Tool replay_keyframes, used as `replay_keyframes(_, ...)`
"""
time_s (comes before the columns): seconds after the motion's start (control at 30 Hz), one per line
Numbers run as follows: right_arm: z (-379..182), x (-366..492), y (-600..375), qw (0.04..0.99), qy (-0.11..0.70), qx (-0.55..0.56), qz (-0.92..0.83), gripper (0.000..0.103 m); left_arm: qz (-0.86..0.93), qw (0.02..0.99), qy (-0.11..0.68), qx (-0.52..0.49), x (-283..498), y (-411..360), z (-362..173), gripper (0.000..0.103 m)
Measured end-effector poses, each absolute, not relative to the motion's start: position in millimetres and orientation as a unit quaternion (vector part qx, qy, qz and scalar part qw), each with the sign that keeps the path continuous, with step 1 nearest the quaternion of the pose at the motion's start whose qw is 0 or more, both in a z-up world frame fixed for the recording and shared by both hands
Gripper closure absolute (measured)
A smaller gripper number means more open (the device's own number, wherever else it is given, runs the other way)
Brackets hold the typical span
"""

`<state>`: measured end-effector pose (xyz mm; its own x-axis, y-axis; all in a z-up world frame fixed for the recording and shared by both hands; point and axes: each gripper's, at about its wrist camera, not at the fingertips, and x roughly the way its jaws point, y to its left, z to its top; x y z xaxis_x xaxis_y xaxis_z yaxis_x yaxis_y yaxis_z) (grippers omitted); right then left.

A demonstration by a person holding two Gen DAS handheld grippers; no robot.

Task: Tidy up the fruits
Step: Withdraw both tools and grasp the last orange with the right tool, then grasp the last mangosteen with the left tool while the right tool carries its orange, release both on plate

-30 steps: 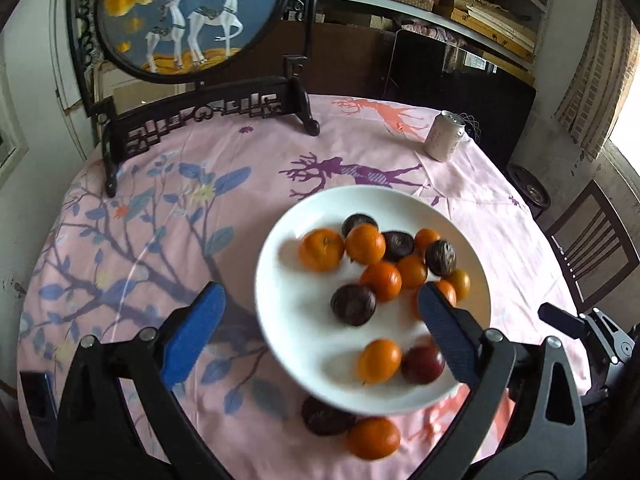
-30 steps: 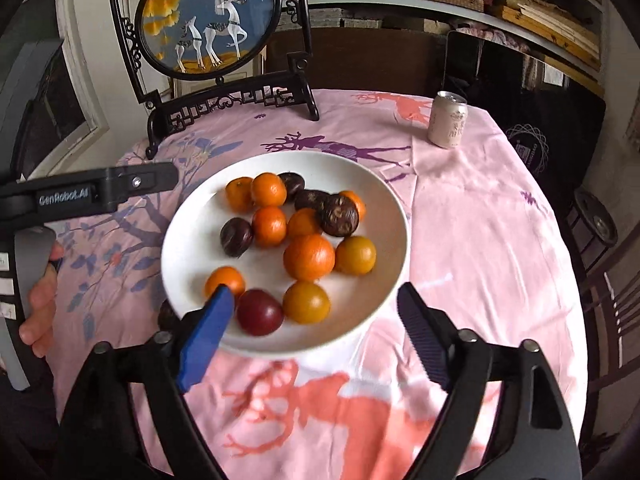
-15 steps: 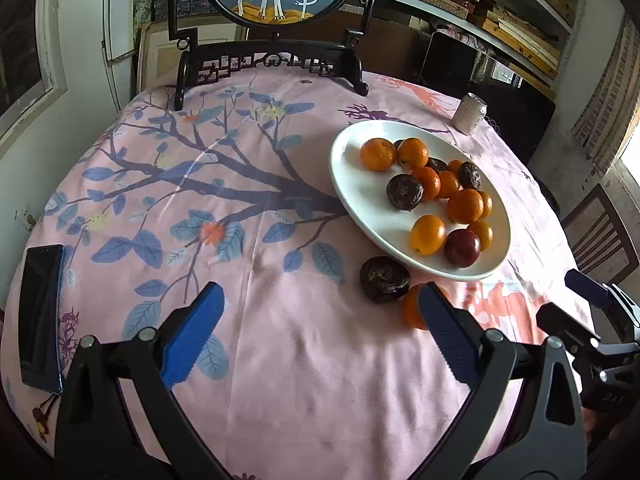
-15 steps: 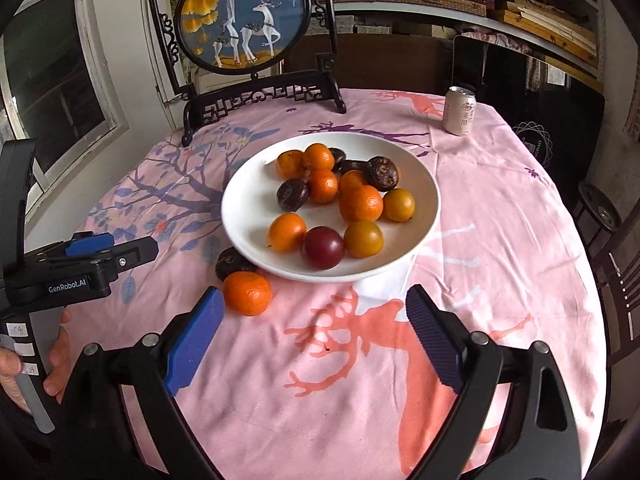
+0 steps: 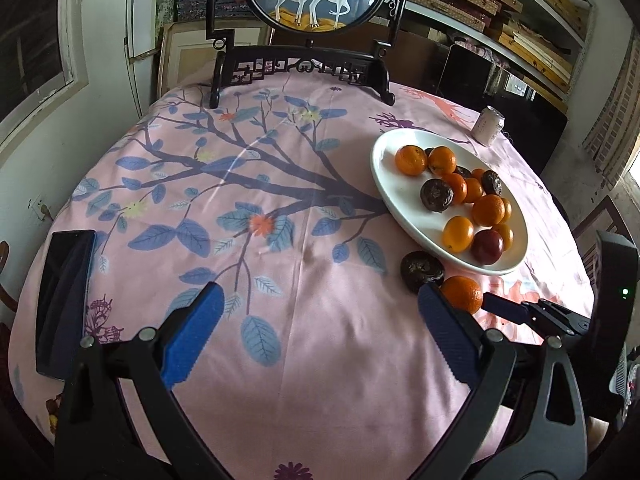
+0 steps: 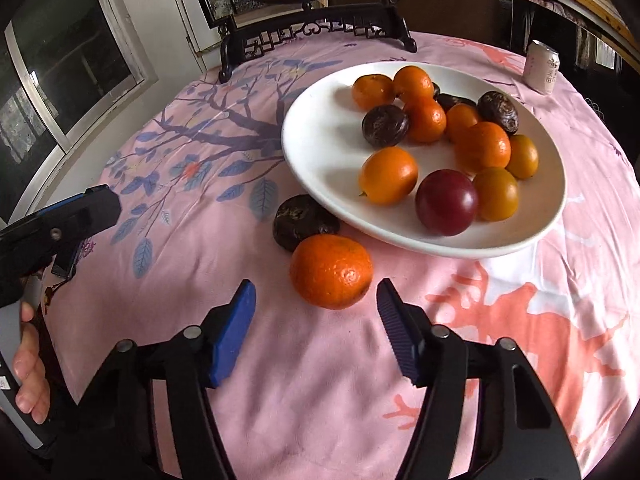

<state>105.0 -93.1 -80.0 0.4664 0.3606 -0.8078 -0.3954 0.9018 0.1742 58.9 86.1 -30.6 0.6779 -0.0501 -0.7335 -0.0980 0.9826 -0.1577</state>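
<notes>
On the table (image 5: 304,360), a white plate (image 6: 320,148) holds a heap of oranges and dark passion fruits. Off the plate at its 7 o'clock rim lie a loose orange (image 6: 331,271) and a wrinkled dark fruit (image 6: 300,222), touching each other. The right gripper (image 6: 316,316) hovers just short of the loose orange, jaws spread wider than the fruit and holding nothing. The left gripper (image 5: 320,328) hangs over bare cloth, jaws wide apart and empty, the two loose fruits at its 2 o'clock. A dark phone (image 5: 64,304) lies at the table's 9 o'clock edge, and a can (image 5: 489,125) stands beyond the plate.
</notes>
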Motion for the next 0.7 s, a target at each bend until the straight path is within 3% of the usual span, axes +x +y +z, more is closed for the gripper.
replay_keyframes(0.1,-85.6,114.6,-88.8,0.863,0.464,-0.034,0.198,0.059,0.015,0.911,0.401,-0.091,58.1,87.1,-30.6,0.004)
replay_keyframes(0.7,-57.6,60.2,-190.7,0.880,0.444,0.022,0.166,0.059,-0.046,0.882,0.470,-0.009,124.4,-9.0,-87.5,0.004)
